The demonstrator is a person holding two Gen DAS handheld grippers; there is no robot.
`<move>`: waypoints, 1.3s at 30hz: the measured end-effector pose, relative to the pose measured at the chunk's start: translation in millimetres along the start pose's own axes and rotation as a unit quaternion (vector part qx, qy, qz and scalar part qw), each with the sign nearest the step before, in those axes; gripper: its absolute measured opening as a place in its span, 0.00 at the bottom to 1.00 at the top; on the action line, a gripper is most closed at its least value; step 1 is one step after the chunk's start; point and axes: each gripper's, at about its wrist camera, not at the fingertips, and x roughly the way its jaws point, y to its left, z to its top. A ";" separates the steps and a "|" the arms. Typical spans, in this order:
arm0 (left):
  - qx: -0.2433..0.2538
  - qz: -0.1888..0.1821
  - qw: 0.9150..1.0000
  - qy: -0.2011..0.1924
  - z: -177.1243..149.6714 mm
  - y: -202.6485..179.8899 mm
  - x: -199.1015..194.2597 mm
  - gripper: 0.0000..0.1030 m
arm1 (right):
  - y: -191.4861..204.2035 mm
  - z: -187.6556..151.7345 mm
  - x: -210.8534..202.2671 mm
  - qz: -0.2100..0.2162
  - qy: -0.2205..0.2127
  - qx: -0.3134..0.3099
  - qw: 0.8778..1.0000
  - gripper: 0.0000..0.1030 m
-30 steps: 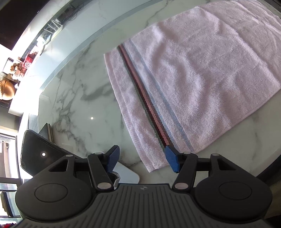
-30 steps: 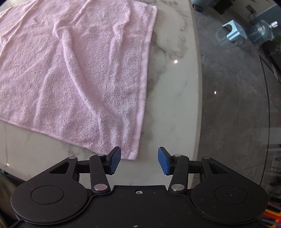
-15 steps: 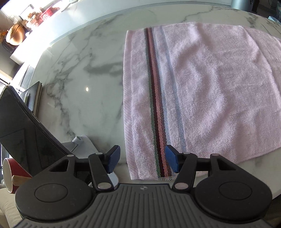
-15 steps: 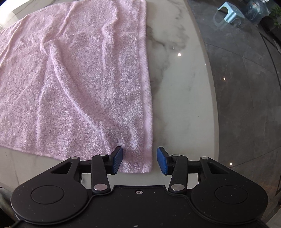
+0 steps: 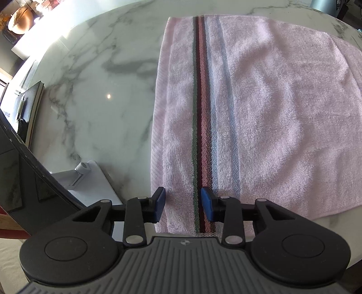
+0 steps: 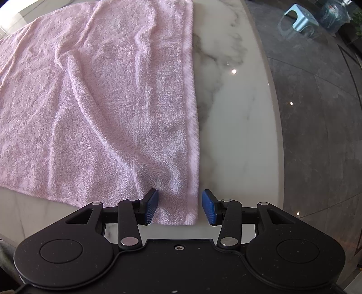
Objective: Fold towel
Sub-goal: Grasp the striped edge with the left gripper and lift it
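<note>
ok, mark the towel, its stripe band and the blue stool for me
towel (image 5: 282, 108): left wrist view, plain pink pile right of the stripes.
stripe band (image 5: 202, 113): left wrist view, midway along the dark red stripe.
blue stool (image 6: 298, 19): right wrist view, its seat top.

White marble table (image 5: 95, 108), dark tablet (image 5: 29, 190) on white stand (image 5: 90, 181), blue stool (image 6: 301, 19)

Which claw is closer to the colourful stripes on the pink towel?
The left claw. It straddles the towel's near corner, its closing jaws right beside the dark red and green woven stripes. The right claw sits at the plain pink corner, with no stripes in its view.
</note>
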 end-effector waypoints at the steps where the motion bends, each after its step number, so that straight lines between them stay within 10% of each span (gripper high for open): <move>1: 0.002 -0.001 1.000 0.000 0.5 -1.3 0.3 0.22 | 0.5 0.6 -0.6 0.000 0.000 0.000 1.000 0.41; 8: 0.013 -0.005 1.000 -0.002 2.5 -10.6 0.3 0.06 | 6.5 7.6 -8.0 0.001 0.001 0.004 1.000 0.41; 27: 0.073 0.010 0.993 -0.095 41.3 -62.0 -71.8 0.05 | 24.3 18.0 -26.8 0.006 -0.006 0.000 1.000 0.41; 38: 0.169 0.012 0.974 -0.153 74.0 -151.3 -136.7 0.05 | 25.6 18.1 -33.8 0.032 -0.013 0.009 0.999 0.41; 39: 0.232 -0.010 0.959 -0.162 76.9 -159.3 -140.3 0.05 | 25.6 18.7 -34.6 0.035 -0.013 0.010 0.999 0.42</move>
